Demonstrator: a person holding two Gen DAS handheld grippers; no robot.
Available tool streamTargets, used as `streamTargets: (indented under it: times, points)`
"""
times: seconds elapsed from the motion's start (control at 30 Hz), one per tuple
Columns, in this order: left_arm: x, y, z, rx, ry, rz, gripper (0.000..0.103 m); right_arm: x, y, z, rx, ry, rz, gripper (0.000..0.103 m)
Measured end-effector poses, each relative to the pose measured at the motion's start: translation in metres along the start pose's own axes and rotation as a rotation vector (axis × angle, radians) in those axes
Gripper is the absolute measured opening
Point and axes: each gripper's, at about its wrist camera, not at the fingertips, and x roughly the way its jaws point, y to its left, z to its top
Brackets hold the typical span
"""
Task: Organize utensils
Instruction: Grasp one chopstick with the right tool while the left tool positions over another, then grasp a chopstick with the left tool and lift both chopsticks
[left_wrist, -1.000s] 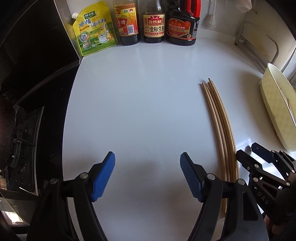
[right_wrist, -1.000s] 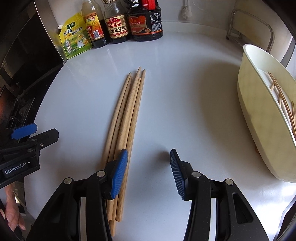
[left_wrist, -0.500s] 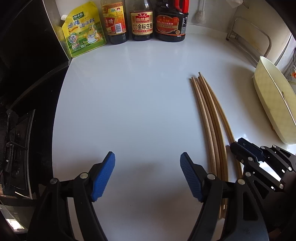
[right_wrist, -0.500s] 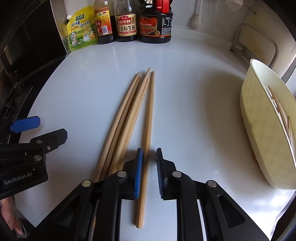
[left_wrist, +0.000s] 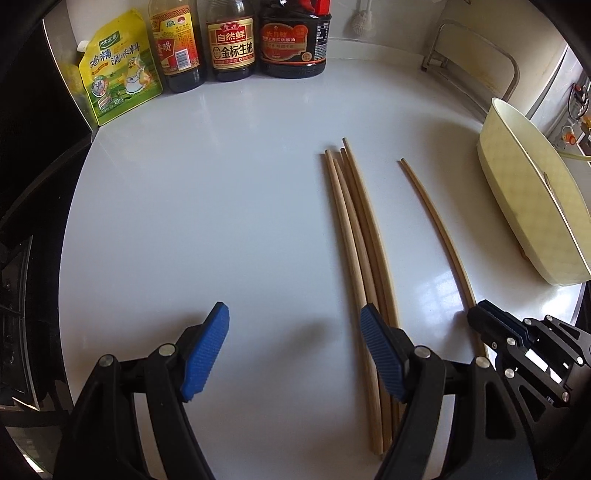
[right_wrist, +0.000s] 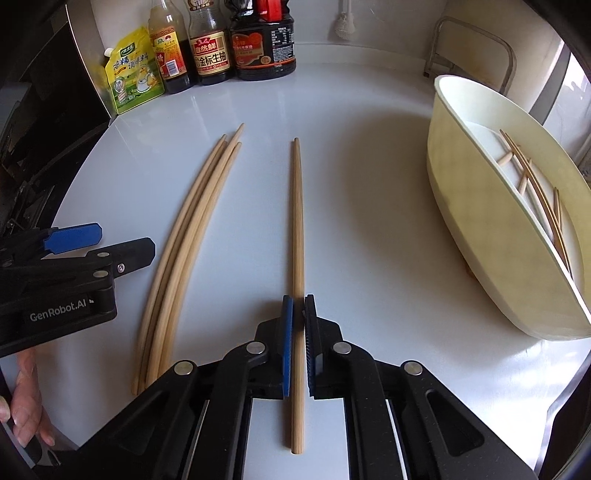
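My right gripper (right_wrist: 298, 314) is shut on a single wooden chopstick (right_wrist: 297, 221), gripped near its thick end and pointing away across the white counter. The same chopstick (left_wrist: 436, 229) shows in the left wrist view, apart from the bundle. Several loose chopsticks (right_wrist: 188, 236) lie in a bundle to its left, also in the left wrist view (left_wrist: 358, 240). My left gripper (left_wrist: 295, 350) is open and empty, its right finger just left of the bundle's near ends. A cream oval tray (right_wrist: 461, 206) at right holds several chopsticks (right_wrist: 532, 184).
Sauce bottles (left_wrist: 231, 40) and a yellow seasoning pouch (left_wrist: 118, 81) stand along the back wall. A metal rack (right_wrist: 469, 51) stands at the back right. A dark stove (left_wrist: 22, 258) borders the counter's left edge. The tray also shows at right (left_wrist: 528, 192).
My right gripper closed on the rightmost chopstick and drew it sideways to the right, away from the bundle. My left gripper stayed open and shifted slightly.
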Motion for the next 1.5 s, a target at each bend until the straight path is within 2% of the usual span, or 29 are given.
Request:
streamTargets:
  times: [0.07, 0.13, 0.2, 0.5, 0.63, 0.73, 0.83, 0.9, 0.93, 0.97, 1.0, 1.27, 1.5]
  points:
    - [0.003, -0.002, 0.0, 0.0, 0.011, -0.006, 0.072, -0.001, -0.004, 0.0, 0.006, 0.005, 0.0, 0.006]
    - [0.006, -0.003, -0.001, -0.002, 0.016, -0.01, 0.073, -0.002, -0.007, 0.001, 0.016, 0.007, -0.006, 0.019]
    - [0.007, -0.004, 0.0, -0.002, 0.018, -0.009, 0.073, -0.005, -0.009, 0.002, 0.022, -0.008, -0.01, 0.024]
    - [0.013, -0.006, 0.001, 0.008, 0.024, 0.034, 0.075, -0.002, -0.009, 0.005, 0.02, -0.01, -0.029, 0.025]
    - [0.012, -0.003, 0.002, -0.009, 0.017, 0.04, 0.073, 0.004, -0.009, 0.007, 0.01, 0.004, -0.042, 0.03]
    - [0.012, -0.004, 0.003, -0.008, 0.003, 0.039, 0.065, 0.007, -0.008, 0.012, -0.007, -0.004, -0.052, 0.033]
    - [0.012, -0.008, 0.007, -0.005, -0.002, 0.036, 0.051, 0.011, -0.007, 0.018, -0.019, -0.009, -0.045, 0.032]
    - [0.012, -0.011, 0.009, -0.002, -0.004, 0.031, 0.032, 0.013, -0.007, 0.023, -0.034, -0.006, -0.032, 0.031]
    - [0.011, -0.013, 0.011, -0.001, -0.003, 0.026, 0.026, 0.014, -0.006, 0.025, -0.043, -0.004, -0.024, 0.02]
    - [0.011, -0.014, 0.012, -0.001, 0.001, 0.02, 0.014, 0.015, -0.004, 0.027, -0.058, -0.001, -0.027, 0.006]
    - [0.011, -0.015, 0.012, -0.001, 0.006, 0.012, 0.007, 0.015, -0.003, 0.028, -0.073, 0.004, -0.032, 0.006]
    - [0.004, -0.007, 0.004, -0.056, 0.058, -0.014, 0.007, 0.004, -0.016, 0.03, -0.012, 0.013, 0.037, 0.006]
    - [-0.032, 0.0, 0.001, -0.097, 0.047, -0.007, 0.007, -0.028, -0.02, 0.039, 0.013, -0.01, 0.139, 0.006]
